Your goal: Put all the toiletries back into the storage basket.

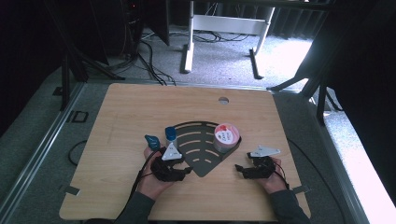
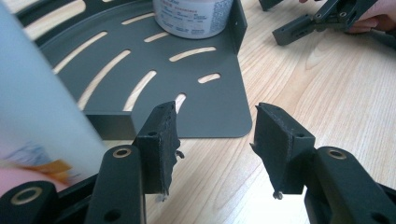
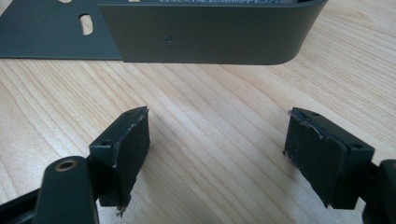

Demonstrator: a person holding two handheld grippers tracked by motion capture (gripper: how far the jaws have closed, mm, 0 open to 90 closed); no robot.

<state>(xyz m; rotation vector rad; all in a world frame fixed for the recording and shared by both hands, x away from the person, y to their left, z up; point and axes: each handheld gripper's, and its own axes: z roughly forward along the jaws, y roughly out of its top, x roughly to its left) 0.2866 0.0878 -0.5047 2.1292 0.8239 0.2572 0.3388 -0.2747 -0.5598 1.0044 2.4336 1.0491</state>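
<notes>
A dark slotted fan-shaped tray (image 1: 198, 154) lies mid-table. In its right corner stands a round tub (image 1: 226, 136) with a pink-red lid, seen as a white tub (image 2: 194, 16) in the left gripper view. A white bottle with a blue cap (image 1: 171, 136) stands at the tray's left edge and looms blurred as the bottle (image 2: 42, 107) beside my left jaws. My left gripper (image 1: 180, 167) (image 2: 215, 121) is open over bare wood just short of the tray's (image 2: 163, 70) near corner, apart from the bottle. My right gripper (image 1: 243, 170) (image 3: 217, 135) is open and empty, facing the tray's outer wall (image 3: 210, 32).
A small blue object (image 1: 152, 140) sits by the left hand; I cannot tell what it is. The other gripper (image 2: 322, 21) lies on the wood at the top right of the left gripper view. A round hole (image 1: 223, 100) marks the table's far side. Cables and stands fill the floor beyond.
</notes>
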